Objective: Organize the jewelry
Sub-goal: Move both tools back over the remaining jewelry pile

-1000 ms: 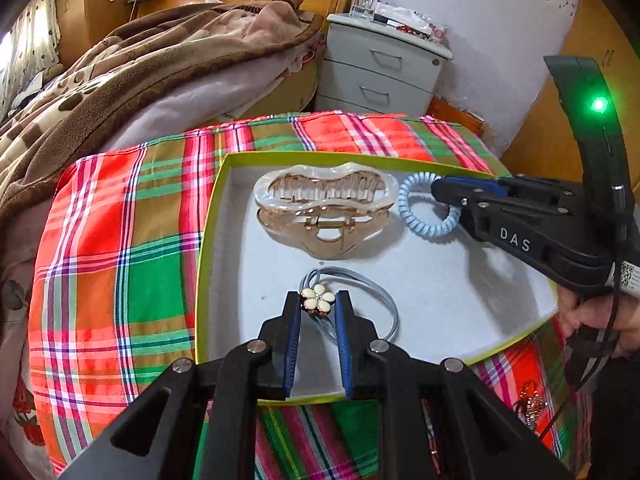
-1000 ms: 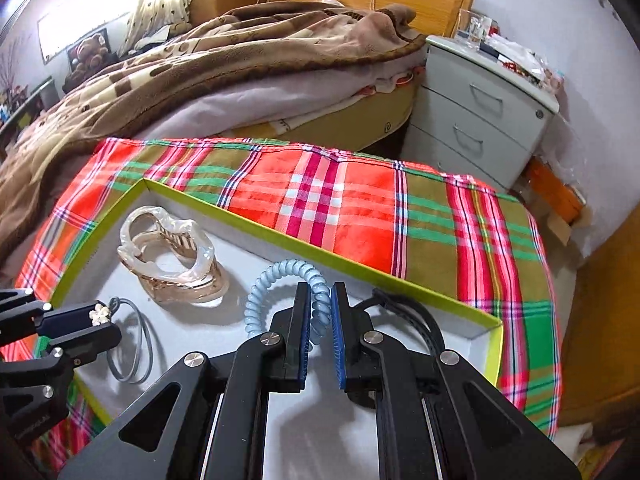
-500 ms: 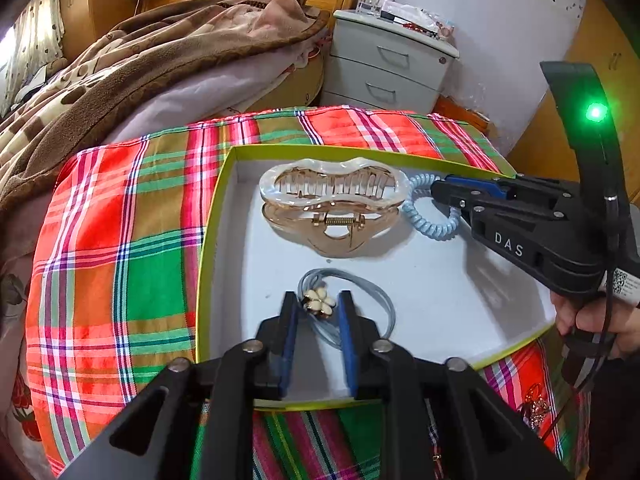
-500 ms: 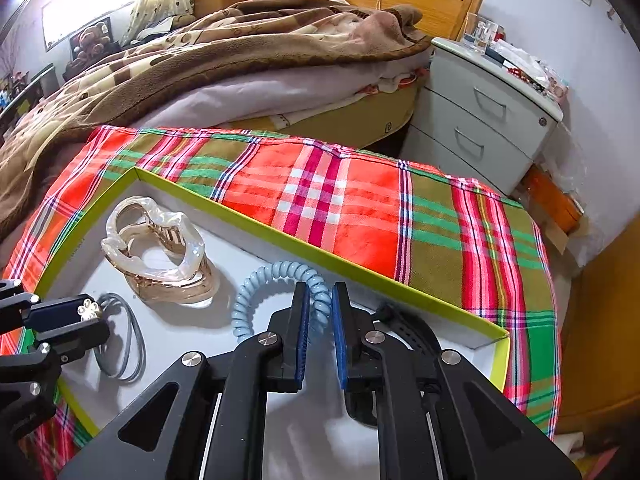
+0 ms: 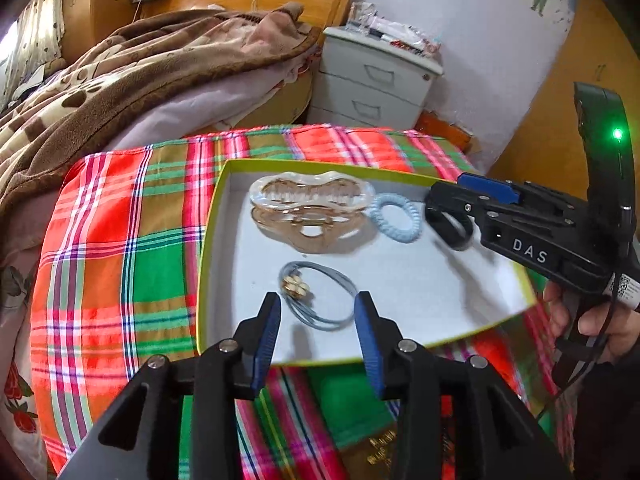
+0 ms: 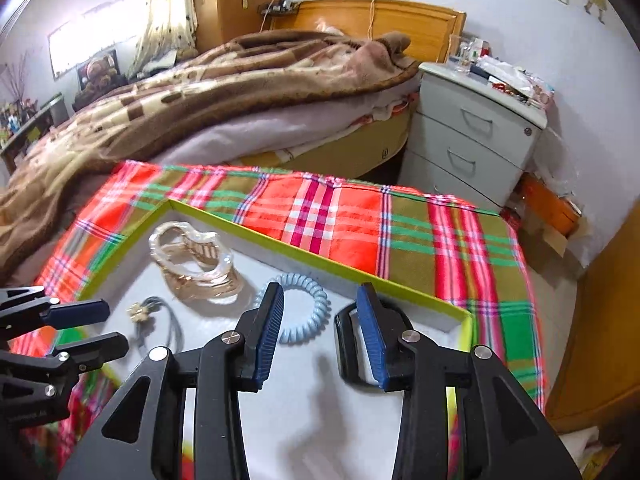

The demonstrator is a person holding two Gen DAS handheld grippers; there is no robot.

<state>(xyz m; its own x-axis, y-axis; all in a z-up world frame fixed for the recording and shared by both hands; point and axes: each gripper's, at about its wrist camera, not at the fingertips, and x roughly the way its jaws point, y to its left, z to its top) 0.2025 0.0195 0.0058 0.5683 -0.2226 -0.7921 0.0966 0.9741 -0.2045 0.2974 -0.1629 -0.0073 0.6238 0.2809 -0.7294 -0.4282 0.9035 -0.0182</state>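
Observation:
A white tray with a yellow-green rim (image 5: pixel 208 240) (image 6: pixel 320 258) lies on a plaid cloth. In it lie a clear and amber claw hair clip (image 5: pixel 312 212) (image 6: pixel 196 268), a light blue spiral hair tie (image 5: pixel 396 218) (image 6: pixel 308 312), a grey hair tie with a flower charm (image 5: pixel 316 300) (image 6: pixel 160 320) and a black band (image 5: pixel 450 228) (image 6: pixel 348 352). My left gripper (image 5: pixel 318 320) (image 6: pixel 92 326) is open and empty just behind the grey tie. My right gripper (image 6: pixel 320 320) (image 5: pixel 452 196) is open and empty above the blue tie and black band.
The plaid cloth (image 5: pixel 120 264) (image 6: pixel 400 232) covers the table around the tray. A bed with a brown blanket (image 6: pixel 200 92) stands behind. A grey bedside drawer unit (image 5: pixel 372 84) (image 6: pixel 472 128) stands at the back right.
Both grippers have opened and drawn back. The left let go of the grey flower tie. The right let go of the blue spiral tie. Both ties now lie in the tray.

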